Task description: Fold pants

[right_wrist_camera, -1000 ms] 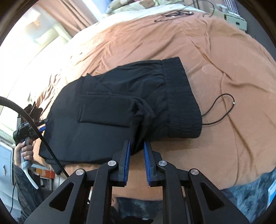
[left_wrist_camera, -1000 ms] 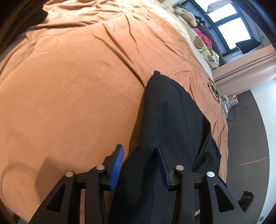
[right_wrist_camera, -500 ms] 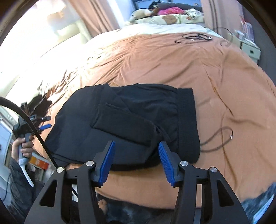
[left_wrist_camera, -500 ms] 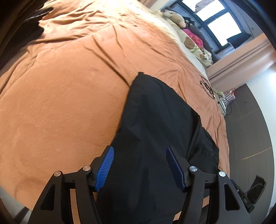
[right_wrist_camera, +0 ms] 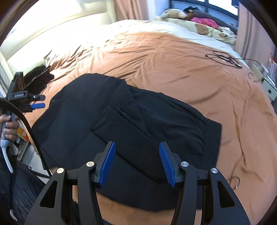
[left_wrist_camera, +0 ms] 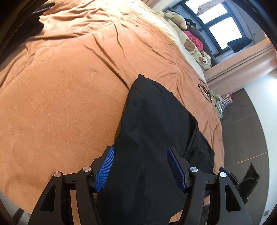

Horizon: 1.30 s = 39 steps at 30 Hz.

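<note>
Left wrist view: the left tool [left_wrist_camera: 140, 166] hangs released, blue pads spread wide, over the black pants [left_wrist_camera: 155, 121], which lie along the near edge of the bed [left_wrist_camera: 60, 95] on its orange cover. Stuffed toys [left_wrist_camera: 174, 16] line the far end by the window.

Right wrist view: the right tool [right_wrist_camera: 137, 162] is likewise released and grasping nothing, poised above the pants [right_wrist_camera: 121, 121], which lie in overlapping layers near the bed's [right_wrist_camera: 173, 60] front edge, waistband end toward the right. The left tool [right_wrist_camera: 34, 102] shows at the garment's left end. A tangle of cable [right_wrist_camera: 223, 58] rests toward the far right corner. At least one fold appears made; the bundle looks loose, so further folding and squaring likely remain.
</note>
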Motion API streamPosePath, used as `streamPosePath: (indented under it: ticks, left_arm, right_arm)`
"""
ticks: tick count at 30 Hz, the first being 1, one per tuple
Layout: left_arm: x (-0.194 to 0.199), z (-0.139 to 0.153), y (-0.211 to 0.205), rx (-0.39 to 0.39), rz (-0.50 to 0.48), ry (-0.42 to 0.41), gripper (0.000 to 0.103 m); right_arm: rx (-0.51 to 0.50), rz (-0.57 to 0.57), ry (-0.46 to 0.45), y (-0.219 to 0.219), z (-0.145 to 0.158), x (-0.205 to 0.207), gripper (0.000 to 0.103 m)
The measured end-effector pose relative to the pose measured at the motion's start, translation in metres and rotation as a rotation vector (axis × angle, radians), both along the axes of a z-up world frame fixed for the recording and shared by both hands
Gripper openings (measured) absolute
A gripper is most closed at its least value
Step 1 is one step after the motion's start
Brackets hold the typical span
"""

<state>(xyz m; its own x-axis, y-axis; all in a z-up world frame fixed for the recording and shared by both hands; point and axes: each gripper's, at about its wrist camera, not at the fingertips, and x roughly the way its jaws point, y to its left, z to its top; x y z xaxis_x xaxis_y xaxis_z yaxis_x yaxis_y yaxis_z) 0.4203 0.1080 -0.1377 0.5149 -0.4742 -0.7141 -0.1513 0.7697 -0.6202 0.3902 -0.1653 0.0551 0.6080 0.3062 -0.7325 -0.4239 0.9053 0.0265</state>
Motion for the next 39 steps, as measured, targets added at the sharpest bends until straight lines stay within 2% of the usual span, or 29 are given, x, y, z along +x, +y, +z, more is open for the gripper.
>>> streamPosePath:
  ticks: [8, 13, 20, 26, 28, 30, 33, 36, 39]
  left_arm:
    - [0.003, -0.002, 0.005, -0.01, 0.005, 0.003, 0.065]
    - [0.007, -0.009, 0.008, -0.055, -0.003, 0.021, 0.065]
    - [0.007, -0.015, 0.013, -0.063, 0.014, 0.044, 0.065]
    - [0.004, -0.016, 0.015, -0.068, 0.022, 0.054, 0.065]
    - [0.004, -0.017, 0.015, -0.067, 0.022, 0.057, 0.065]
    - [0.004, -0.019, 0.016, -0.067, 0.026, 0.064, 0.065]
    - [0.004, -0.02, 0.016, -0.06, 0.031, 0.072, 0.065]
    - [0.004, -0.021, 0.016, -0.061, 0.033, 0.075, 0.065]
    - [0.004, -0.021, 0.015, -0.055, 0.034, 0.074, 0.065]
  right_arm:
    - [-0.07, 0.12, 0.037, 0.038, -0.017, 0.05, 0.051]
    - [-0.131, 0.197, 0.05, 0.062, -0.023, 0.073, 0.051]
    - [-0.143, 0.213, 0.086, 0.076, -0.031, 0.103, 0.051]
    - [-0.165, 0.273, 0.125, 0.087, -0.042, 0.109, 0.051]
    - [-0.185, 0.285, 0.129, 0.089, -0.045, 0.108, 0.044]
    - [-0.219, 0.297, 0.125, 0.093, -0.046, 0.106, 0.025]
    - [-0.219, 0.294, 0.112, 0.091, -0.042, 0.102, 0.009]
    - [-0.172, 0.267, 0.099, 0.083, -0.033, 0.098, 0.004]
    - [-0.147, 0.229, 0.066, 0.075, -0.026, 0.093, 0.003]
